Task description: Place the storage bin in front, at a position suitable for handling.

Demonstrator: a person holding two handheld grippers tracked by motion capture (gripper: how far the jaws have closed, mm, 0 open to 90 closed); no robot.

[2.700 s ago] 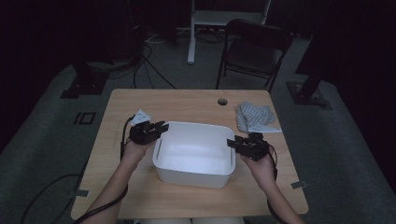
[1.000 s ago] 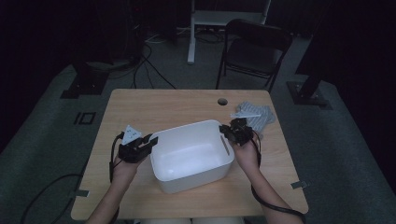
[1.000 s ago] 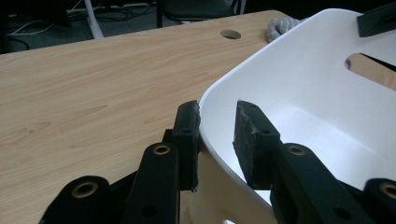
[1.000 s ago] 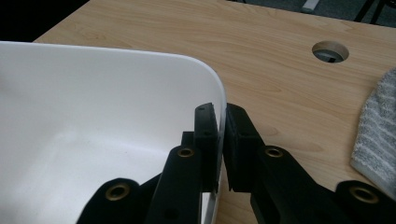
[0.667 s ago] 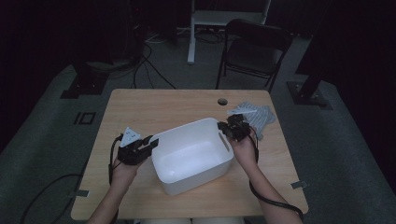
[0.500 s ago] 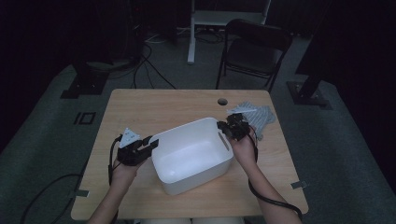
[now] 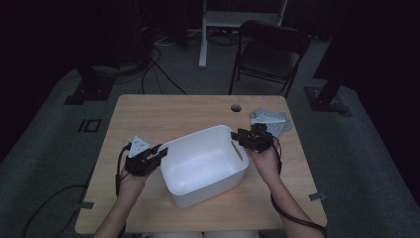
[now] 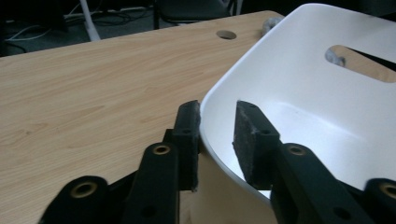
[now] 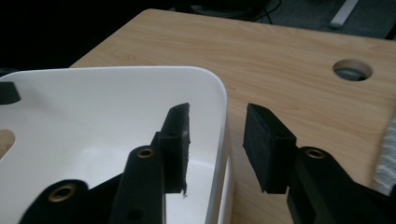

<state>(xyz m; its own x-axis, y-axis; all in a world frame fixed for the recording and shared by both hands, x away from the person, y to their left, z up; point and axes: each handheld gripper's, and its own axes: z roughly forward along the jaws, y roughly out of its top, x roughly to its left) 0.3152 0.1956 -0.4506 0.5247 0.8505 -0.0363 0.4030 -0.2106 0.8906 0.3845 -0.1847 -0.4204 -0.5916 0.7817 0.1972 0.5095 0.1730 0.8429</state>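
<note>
A white plastic bin (image 7: 203,166) sits skewed on the wooden table (image 7: 163,114). My left gripper (image 7: 161,150) is at its near left corner. In the left gripper view the jaws (image 8: 217,109) straddle the bin's rim (image 8: 299,70), one pad outside and one inside, and have just been closing on it. My right gripper (image 7: 236,135) is at the far right corner. In the right gripper view its jaws (image 9: 217,112) have just been opening. The bin's rim (image 9: 93,107) stands between them with a gap on each side.
A grey striped cloth (image 7: 271,120) lies on the table behind my right hand, and its edge (image 9: 386,158) is in the right gripper view. A cable hole (image 7: 236,107) is near the table's back edge. A folding chair (image 7: 270,52) stands beyond the table.
The bin has turned anticlockwise since the earliest frame. My left hand came toward the front edge and my right hand went toward the back. Over the last second both hands barely moved.
</note>
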